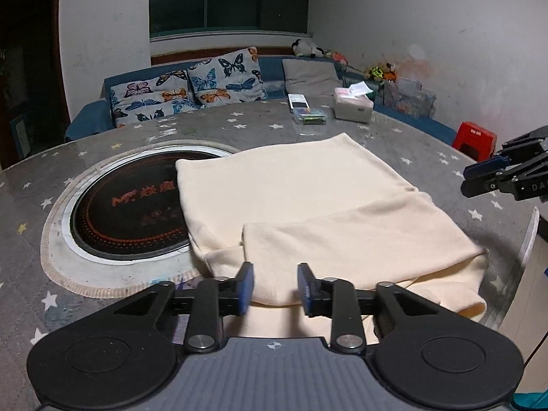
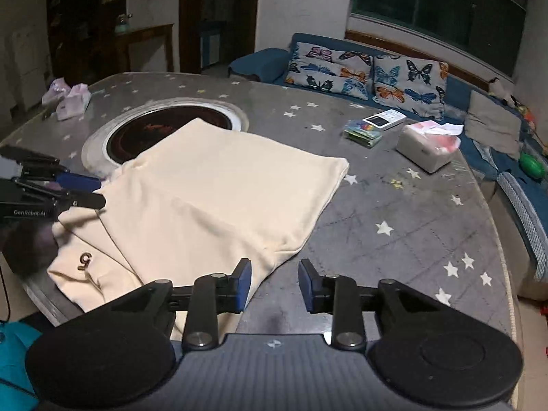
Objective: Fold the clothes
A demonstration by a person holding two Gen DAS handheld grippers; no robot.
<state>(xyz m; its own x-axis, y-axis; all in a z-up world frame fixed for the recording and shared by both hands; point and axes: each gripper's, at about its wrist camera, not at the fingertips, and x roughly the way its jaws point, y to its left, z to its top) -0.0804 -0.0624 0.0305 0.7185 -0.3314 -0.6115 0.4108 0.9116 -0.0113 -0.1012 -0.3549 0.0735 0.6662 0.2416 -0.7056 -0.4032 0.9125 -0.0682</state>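
Note:
A cream garment (image 1: 308,205) lies partly folded on the round table, with one layer laid over its near part. It also shows in the right wrist view (image 2: 212,198), where a small dark logo sits on its near left corner. My left gripper (image 1: 275,287) is open and empty, its fingers over the garment's near edge. It appears at the left of the right wrist view (image 2: 85,190). My right gripper (image 2: 275,284) is open and empty, just off the garment's near right corner, above the tablecloth. It shows at the right edge of the left wrist view (image 1: 479,178).
The table has a grey star-patterned cloth (image 2: 394,212) and a round black cooktop inset (image 1: 126,212), partly under the garment. A tissue box (image 2: 428,147), a small plastic box (image 2: 364,132) and a flat device (image 2: 383,120) lie far right. A sofa with butterfly cushions (image 1: 191,85) stands behind.

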